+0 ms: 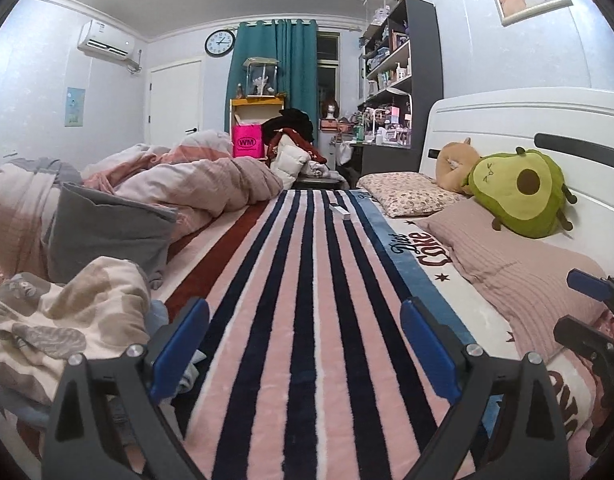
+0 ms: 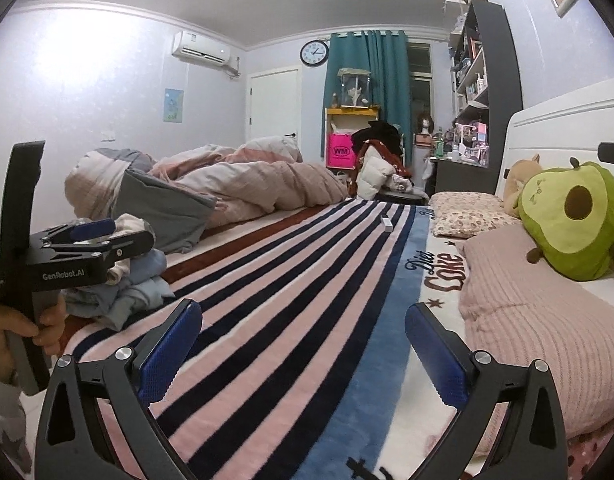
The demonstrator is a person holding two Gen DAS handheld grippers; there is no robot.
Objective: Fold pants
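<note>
Both grippers frame the foreground, each over the striped blanket (image 1: pixel 307 320); the left gripper (image 1: pixel 305 344) stands wide with nothing between its blue pads, and the right gripper (image 2: pixel 303 354) likewise stands at full spread, empty, above the blanket's blue border; neither pad set touches cloth.

Location of the work item: a heap of garments (image 1: pixel 67 320) lies at the left edge of the bed, just beside the left gripper; it comprises a patterned cream-and-grey piece on top and light blue fabric (image 2: pixel 135 288) beneath; which of these is the pants cannot be determined, since no waistband or leg is laid out.

Step in hand, by judgement: the start of a cycle; no garment is held or spread, and the striped area ahead serves as a free working surface.

Next move, by judgement: swing the left gripper toward the heap; select one garment by an edge; close on it; bring the right gripper across to take a second point; lift clear and spread flat on the blanket before any fold; avoid the rumpled duvet (image 1: pixel 179 184) behind the heap and the small white box (image 1: pixel 341 212) farther up the stripes.
</note>
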